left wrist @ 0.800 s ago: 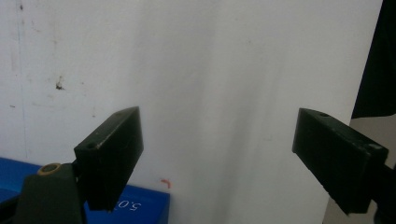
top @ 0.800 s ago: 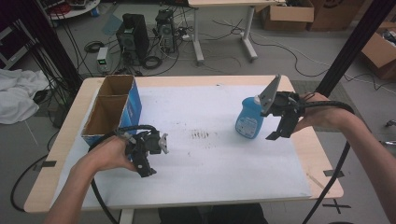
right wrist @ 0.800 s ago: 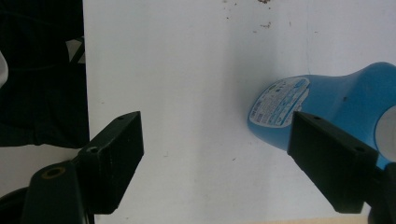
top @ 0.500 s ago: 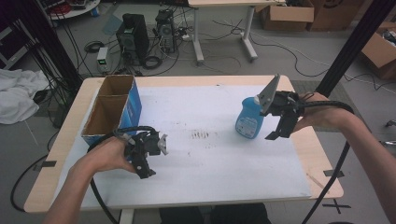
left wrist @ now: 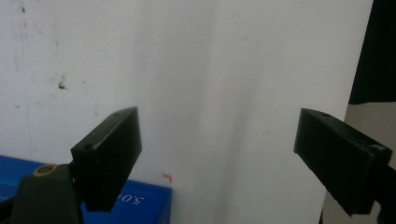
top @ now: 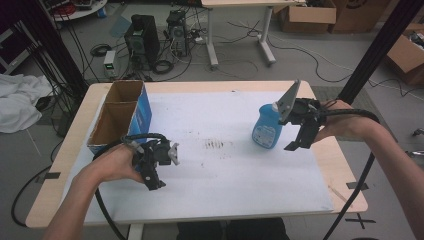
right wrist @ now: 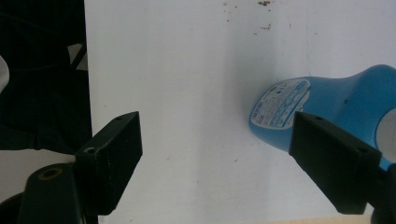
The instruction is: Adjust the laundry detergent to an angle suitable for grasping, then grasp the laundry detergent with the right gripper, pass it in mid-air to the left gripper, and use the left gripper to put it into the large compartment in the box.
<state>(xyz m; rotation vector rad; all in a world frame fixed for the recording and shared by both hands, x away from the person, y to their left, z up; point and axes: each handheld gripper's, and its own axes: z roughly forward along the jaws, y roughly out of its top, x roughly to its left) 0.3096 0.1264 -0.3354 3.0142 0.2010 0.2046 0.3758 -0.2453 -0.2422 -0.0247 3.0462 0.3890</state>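
Down near the front of the table (top: 220,200), on the left, the left gripper (top: 159,161) hangs low over the white top. Its jaws are wide apart with nothing between them. Just behind it stands an open cardboard box (top: 120,115) with a blue side. Farther back on the right, the right gripper (top: 296,126) is just beside a blue bottle (top: 267,126). Its jaws are wide apart too, and the bottle (right wrist: 327,107) sits off to one side of the gap, not inside it. I think the bottle is the thing to grab. To do it well, slide over until the bottle is in the middle, then squeeze slowly so it does not tip.
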